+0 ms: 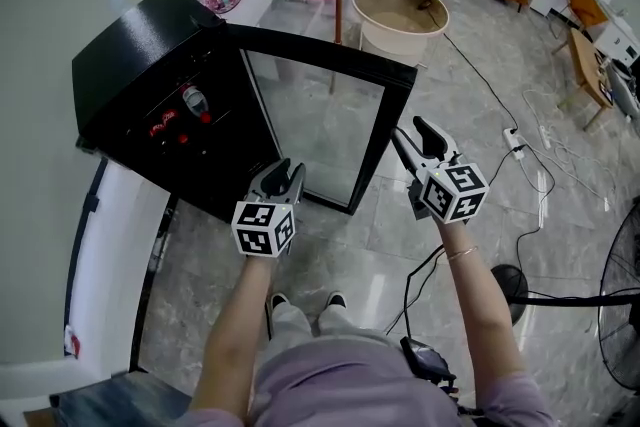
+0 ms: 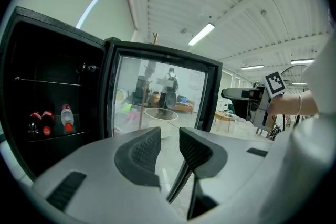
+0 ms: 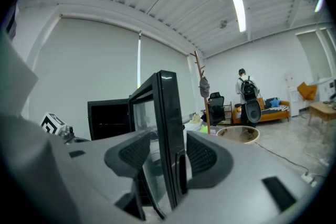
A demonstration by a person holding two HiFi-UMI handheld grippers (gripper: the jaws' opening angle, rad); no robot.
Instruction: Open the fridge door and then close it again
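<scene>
Fridge door (image 1: 318, 120) stands open, its free edge between the right gripper's (image 1: 408, 128) fingers.
The black fridge (image 1: 140, 45) sits on the floor with its glass door swung wide. The right fingers straddle the door's outer edge, parted and not pressing it. The left gripper (image 1: 288, 170) hovers before the glass, fingers apart with nothing between them.

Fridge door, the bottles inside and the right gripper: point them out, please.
fridge door (image 1: 315, 115), head view, middle of the glass pane.
bottles (image 2: 67, 119), left gripper view, body of the rightmost bottle on the shelf.
right gripper (image 1: 409, 129), head view, midway between its fingertips.
</scene>
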